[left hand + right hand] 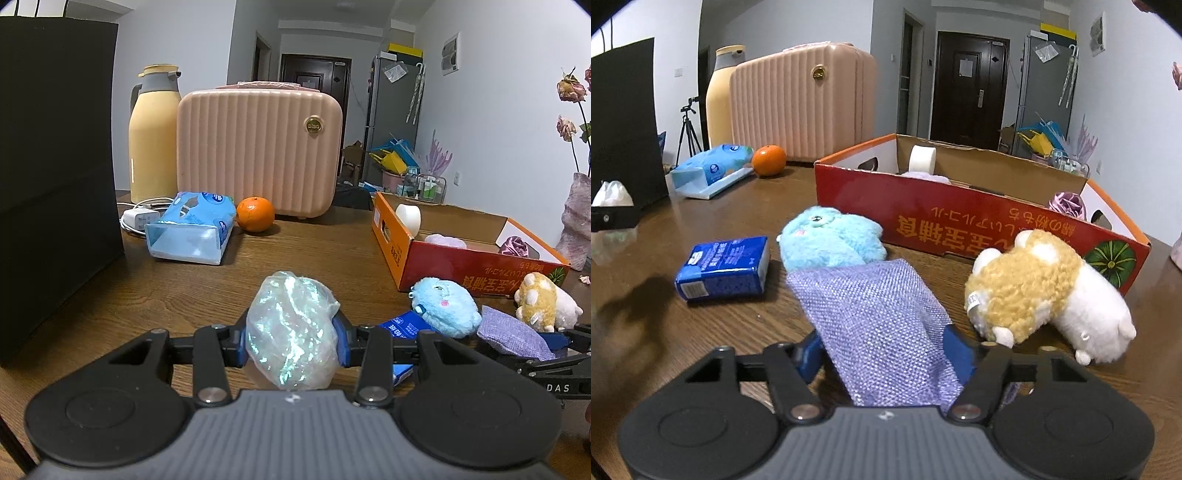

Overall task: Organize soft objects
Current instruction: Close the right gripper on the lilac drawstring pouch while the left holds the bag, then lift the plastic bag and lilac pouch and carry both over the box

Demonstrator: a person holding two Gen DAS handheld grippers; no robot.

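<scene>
My left gripper (291,345) is shut on a crinkly iridescent plastic bundle (291,325) and holds it just above the wooden table (184,291). My right gripper (886,354) is shut on a purple woven pouch (875,314) that rests on the table. A blue plush (827,236) lies just beyond the pouch, and a tan and white plush (1041,288) lies to its right. The red cardboard box (960,221) behind them holds a lilac soft item, a white tape roll and a purple fabric rose. The blue plush (445,306) and pouch (513,332) also show in the left wrist view.
A dark blue tissue pack (724,267) lies left of the blue plush. A light blue tissue pack (192,230), an orange (255,214), a pink case (258,151), a yellow flask (155,133) and a black bag (55,166) stand further back.
</scene>
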